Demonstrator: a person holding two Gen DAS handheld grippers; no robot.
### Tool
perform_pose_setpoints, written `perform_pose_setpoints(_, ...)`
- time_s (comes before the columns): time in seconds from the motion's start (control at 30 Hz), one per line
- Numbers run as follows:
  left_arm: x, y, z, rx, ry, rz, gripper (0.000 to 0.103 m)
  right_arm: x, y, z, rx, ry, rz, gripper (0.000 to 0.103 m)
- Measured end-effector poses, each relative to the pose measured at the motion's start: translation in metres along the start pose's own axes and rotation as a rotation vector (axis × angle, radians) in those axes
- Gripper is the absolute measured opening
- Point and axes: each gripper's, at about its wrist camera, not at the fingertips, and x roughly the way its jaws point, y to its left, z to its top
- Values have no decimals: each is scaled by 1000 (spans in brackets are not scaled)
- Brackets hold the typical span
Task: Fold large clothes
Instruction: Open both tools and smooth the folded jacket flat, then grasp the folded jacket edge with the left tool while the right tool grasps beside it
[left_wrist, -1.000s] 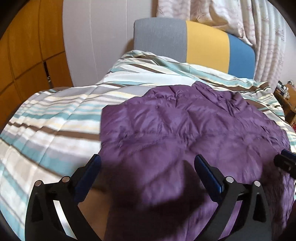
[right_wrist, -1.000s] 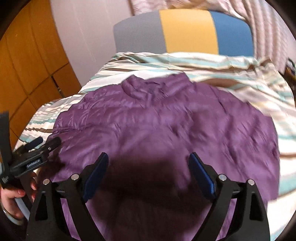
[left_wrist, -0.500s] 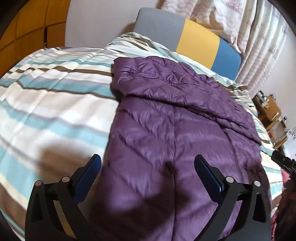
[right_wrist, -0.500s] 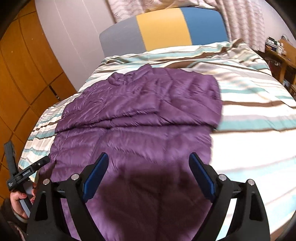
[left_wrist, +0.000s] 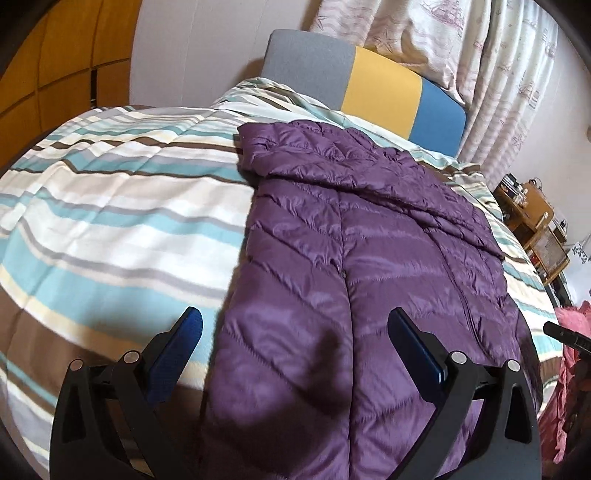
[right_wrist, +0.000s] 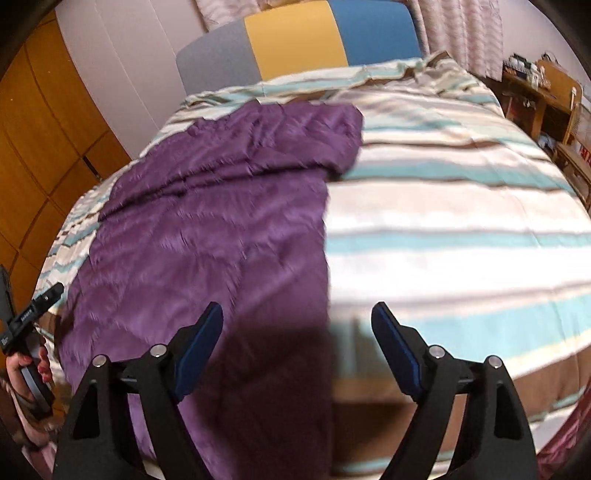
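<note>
Purple quilted jacket (left_wrist: 369, 258) lies spread flat on the striped duvet (left_wrist: 110, 206), and every place below is given from that jacket; in the left wrist view its folded upper part sits toward the grey, yellow and blue headboard (left_wrist: 369, 77), with a straight edge running down its left side and the near hem reaching the bottom of the frame between the fingers; left of that edge the duvet is bare striped cloth all the way out to the orange cabinet doors (left_wrist: 48, 66); beyond the right edge only a narrow strip of duvet shows, then a wooden shelf (left_wrist: 532, 206) and the patterned curtain (left_wrist: 491, 74) further back; the left gripper (left_wrist: 295, 354) hangs above the near hem with its jaws spread wide and nothing between them; the tip of the other tool pokes in at the far right, beside pink cloth (left_wrist: 576, 332).

From the right wrist view the jacket (right_wrist: 221, 206) fills the left half of the bed; its right edge runs straight down to the near end, and right of that edge the duvet (right_wrist: 461, 221) is broad and bare as far as the wooden shelf (right_wrist: 543, 99); the picture is blurred; the right gripper (right_wrist: 297, 343) straddles that right edge, jaws wide apart and holding nothing; off the jacket's left corner a hand (right_wrist: 26, 373) grips the left tool's handle.
</note>
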Motion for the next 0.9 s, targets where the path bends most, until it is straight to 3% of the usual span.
perform_pose_setpoints(0.27, -6, 12, -27, 9, 78, -6, 74, -5, -13, -40, 3, 125, 34, 67)
perform_pose_setpoints(0.4, -10, 19, -38, 5, 106, -39, 73, -8, -15, -53, -16, 188, 76, 56)
perform_pose_setpoints(0.47, -9, 20, -44, 18, 133, -61, 67, -6, -17, -61, -5, 234, 124, 52)
perform_pose_setpoints(0.57, -7, 16, -53, 45, 178, -72, 66, 1, -20, -70, 7, 281, 172, 50)
perform_pose_setpoints(0.6, -7, 14, -56, 59, 187, -72, 61, 1, -20, -71, 6, 279, 175, 48)
perform_pose_setpoints(0.63, -7, 13, -57, 68, 194, -76, 56, 2, -19, -71, 1, 279, 182, 37)
perform_pose_setpoints(0.67, -7, 12, -58, 71, 202, -84, 43, 2, -18, -70, -9, 285, 199, 33)
perform_pose_setpoints(0.7, -8, 10, -57, 78, 203, -101, 28, 3, -16, -68, -18, 289, 211, 22)
perform_pose_setpoints(0.77, -11, 1, -55, 104, 200, -133, 13, -1, -9, -63, -39, 269, 253, 13)
perform_pose_setpoints(0.9, -23, -12, -43, 146, 126, -143, 9, -12, 0, -45, -60, 175, 278, 7)
